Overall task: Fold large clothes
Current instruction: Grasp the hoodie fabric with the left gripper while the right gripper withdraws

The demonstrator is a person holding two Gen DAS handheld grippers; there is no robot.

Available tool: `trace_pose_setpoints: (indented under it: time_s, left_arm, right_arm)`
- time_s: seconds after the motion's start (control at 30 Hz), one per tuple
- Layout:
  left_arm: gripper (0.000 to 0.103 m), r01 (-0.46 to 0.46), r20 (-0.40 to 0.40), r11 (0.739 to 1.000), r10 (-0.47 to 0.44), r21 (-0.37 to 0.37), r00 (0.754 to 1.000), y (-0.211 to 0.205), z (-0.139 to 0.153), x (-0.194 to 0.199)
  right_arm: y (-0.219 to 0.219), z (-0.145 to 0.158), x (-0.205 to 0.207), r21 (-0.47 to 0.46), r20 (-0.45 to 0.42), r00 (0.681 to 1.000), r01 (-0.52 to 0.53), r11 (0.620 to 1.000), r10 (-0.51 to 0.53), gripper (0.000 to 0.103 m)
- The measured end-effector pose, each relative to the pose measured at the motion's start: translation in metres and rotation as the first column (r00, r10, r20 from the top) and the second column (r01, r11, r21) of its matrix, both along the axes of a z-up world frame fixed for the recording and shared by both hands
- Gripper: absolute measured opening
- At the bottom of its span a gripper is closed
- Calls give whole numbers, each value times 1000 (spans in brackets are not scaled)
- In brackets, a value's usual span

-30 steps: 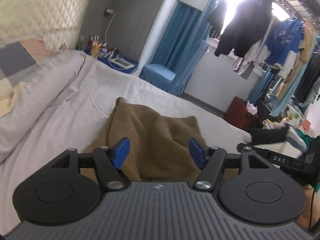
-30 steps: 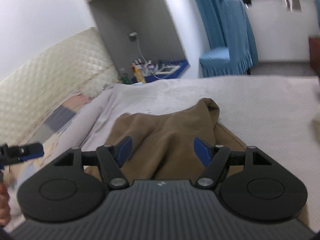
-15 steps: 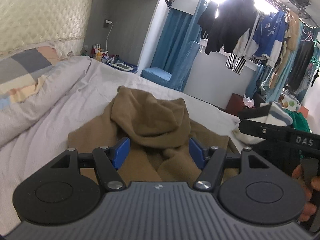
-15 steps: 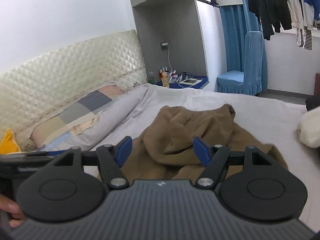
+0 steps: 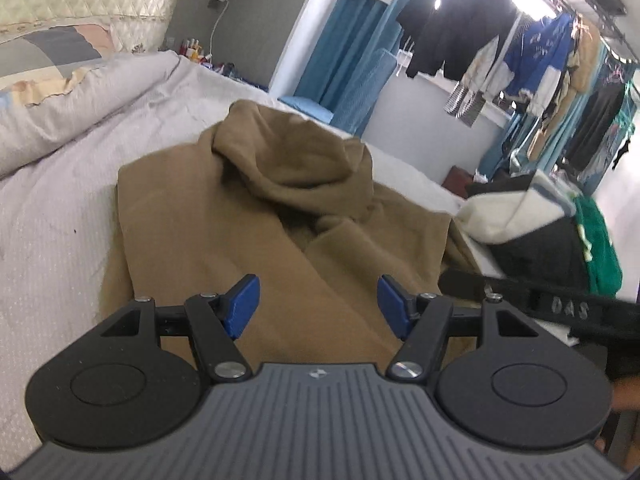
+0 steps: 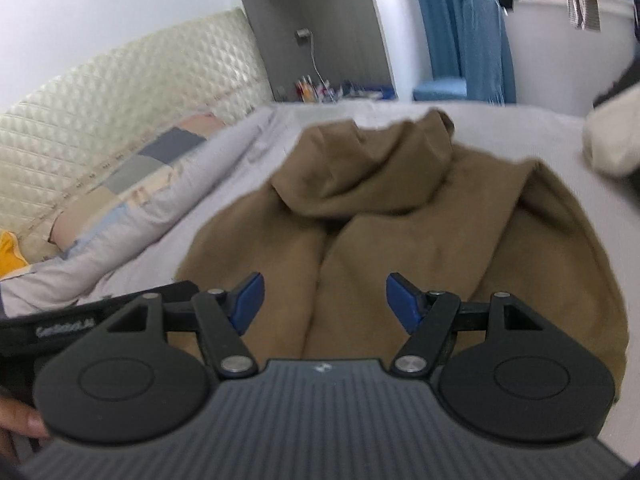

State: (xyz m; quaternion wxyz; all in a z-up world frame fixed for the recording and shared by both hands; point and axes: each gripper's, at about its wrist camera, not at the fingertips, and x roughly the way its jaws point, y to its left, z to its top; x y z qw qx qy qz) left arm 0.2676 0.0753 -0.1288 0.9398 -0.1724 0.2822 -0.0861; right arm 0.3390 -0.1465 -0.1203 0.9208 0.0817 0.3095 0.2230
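Bedroom scene, grey-white bedsheet covering the bed, brown hoodie spread on it as the reference landmark. Hoodie lies roughly flat, hood bunched up at its far end, front panels meeting along a centre seam in the right wrist view.

Left gripper hovers above the near part of the hoodie, blue pads spread apart, nothing between them, not touching the fabric. Released.

Right gripper same story: above the hoodie's near end, pads apart, empty, pointed along the seam. Released. Its black body also shows at the right edge of the left wrist view, just beside the hoodie's right edge.

Left of the hoodie: rolled duvet and a patchwork pillow against the quilted headboard. Right of the hoodie: pile of other clothes, cream, black and green, touching or nearly touching its edge; can't tell which. Beyond the hood: blue-covered chair, blue curtain, and clothes hanging on a rail by the bright window. Right view is motion-blurred.
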Motion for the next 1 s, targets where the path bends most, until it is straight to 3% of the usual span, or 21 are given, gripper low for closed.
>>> trace_pose_setpoints:
  time_s: [0.1, 0.23, 0.3, 0.5, 0.6, 0.7, 0.8, 0.9, 1.0]
  left_arm:
    - [69, 15, -2, 1000, -15, 14, 1000, -2, -7, 4]
    - [55, 51, -25, 998, -52, -31, 998, -2, -19, 14]
    - [54, 75, -47, 997, -76, -27, 996, -8, -26, 20]
    - [55, 183, -73, 983, -183, -9, 980, -37, -43, 26]
    - [68, 195, -85, 981, -192, 25, 978, -52, -48, 31]
    - [75, 201, -85, 974, -192, 108, 978, -72, -55, 32]
    - [74, 191, -82, 945, -175, 267, 981, -96, -62, 29]
    - [64, 178, -78, 908, -160, 380, 984, -107, -68, 29]
    - [42, 167, -77, 915, -149, 368, 986, -102, -64, 29]
  right_arm:
    - [1, -5, 7, -7, -18, 999, 29, 1000, -29, 70]
    - [-1, -13, 14, -1, -49, 997, 59, 998, -58, 70]
    - [-5, -18, 17, -3, -57, 996, 73, 997, -73, 70]
    - [-13, -25, 25, 25, -89, 990, 109, 994, -106, 70]
    - [-15, -26, 28, 28, -91, 989, 118, 993, -115, 70]
    - [-18, -29, 31, 25, -100, 987, 131, 991, -128, 70]
    - [-21, -30, 32, 32, -111, 984, 144, 989, -140, 70]
    - [-24, -28, 31, 37, -105, 983, 153, 988, -149, 70]
    - [-25, -29, 29, 34, -108, 982, 157, 987, -153, 70]
